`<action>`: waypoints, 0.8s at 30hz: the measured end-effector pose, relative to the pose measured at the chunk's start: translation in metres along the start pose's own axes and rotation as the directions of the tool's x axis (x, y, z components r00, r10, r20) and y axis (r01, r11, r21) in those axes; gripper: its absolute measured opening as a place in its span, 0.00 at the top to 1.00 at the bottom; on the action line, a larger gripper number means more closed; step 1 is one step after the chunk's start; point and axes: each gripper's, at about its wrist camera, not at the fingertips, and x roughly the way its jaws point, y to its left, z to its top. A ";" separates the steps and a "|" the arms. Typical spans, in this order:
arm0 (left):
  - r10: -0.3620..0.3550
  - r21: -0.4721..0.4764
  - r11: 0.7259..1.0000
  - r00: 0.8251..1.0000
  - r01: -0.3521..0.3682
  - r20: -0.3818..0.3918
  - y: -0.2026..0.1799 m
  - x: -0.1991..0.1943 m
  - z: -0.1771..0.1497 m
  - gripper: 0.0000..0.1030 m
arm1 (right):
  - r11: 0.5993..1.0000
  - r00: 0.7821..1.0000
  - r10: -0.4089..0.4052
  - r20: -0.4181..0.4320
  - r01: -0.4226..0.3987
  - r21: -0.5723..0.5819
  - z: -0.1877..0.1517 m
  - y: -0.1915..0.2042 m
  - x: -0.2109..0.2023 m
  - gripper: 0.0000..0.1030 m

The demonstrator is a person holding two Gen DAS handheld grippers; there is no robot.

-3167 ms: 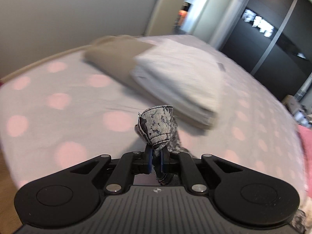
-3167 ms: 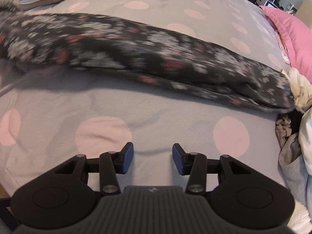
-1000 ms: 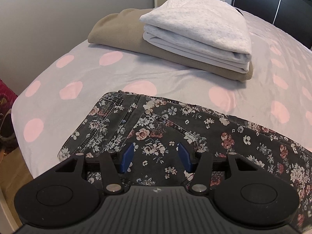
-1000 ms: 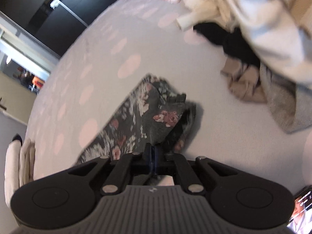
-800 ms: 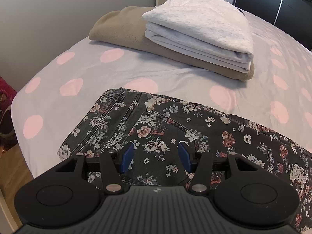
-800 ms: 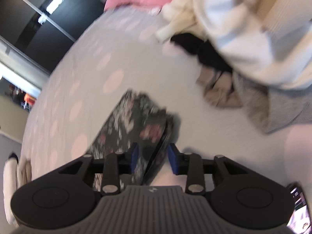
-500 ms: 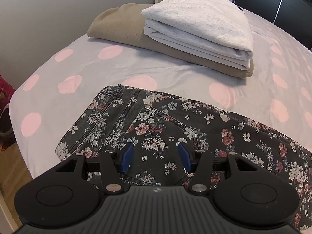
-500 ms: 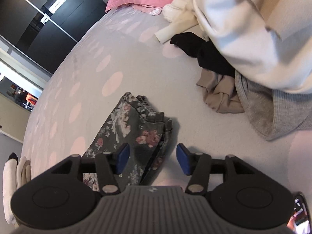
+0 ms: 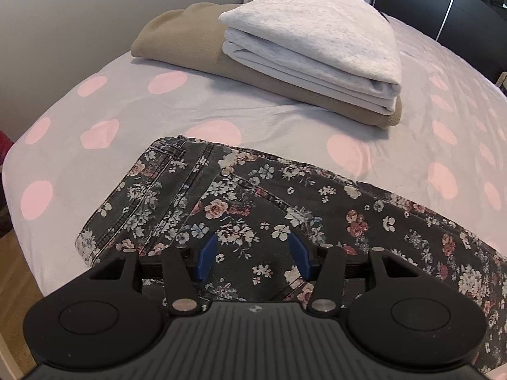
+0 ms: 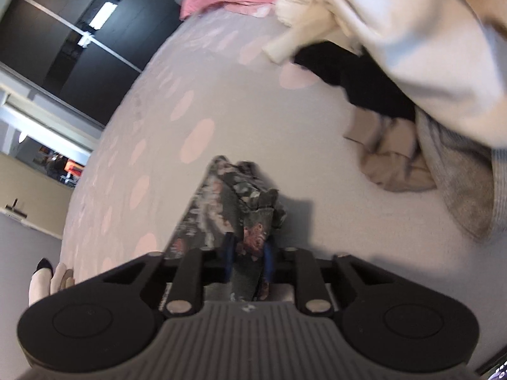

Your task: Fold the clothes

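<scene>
Your right gripper has just been closing, and its jaws are now clamped on the bunched hem end of the trousers. Your left gripper hangs with jaws apart just above the waist end, holding nothing. The trousers lie flat on the bed, running off to its right. Judged soft but weighty denim: it will sag between holds, so take it at the waistband seam and the hem. Only the left view shows the folded stack ahead; only the right view shows the unfolded pile beyond the hem
</scene>
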 end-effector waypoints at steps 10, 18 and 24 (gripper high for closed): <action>-0.109 0.035 0.994 0.993 0.108 0.037 -0.001 -0.017 0.002 0.55 | 0.947 0.986 0.169 -0.010 -0.165 -0.275 -0.032 0.127 -0.055 0.90; -0.226 0.015 0.974 0.972 0.226 0.061 0.005 -0.030 0.001 0.58 | 0.878 0.933 0.321 -0.162 -0.357 -0.319 -0.113 0.231 -0.064 0.90; -0.363 0.002 0.932 0.931 0.363 0.051 0.004 -0.036 0.000 0.58 | 0.801 0.898 0.333 -0.286 -0.430 -0.417 -0.210 0.294 -0.055 0.90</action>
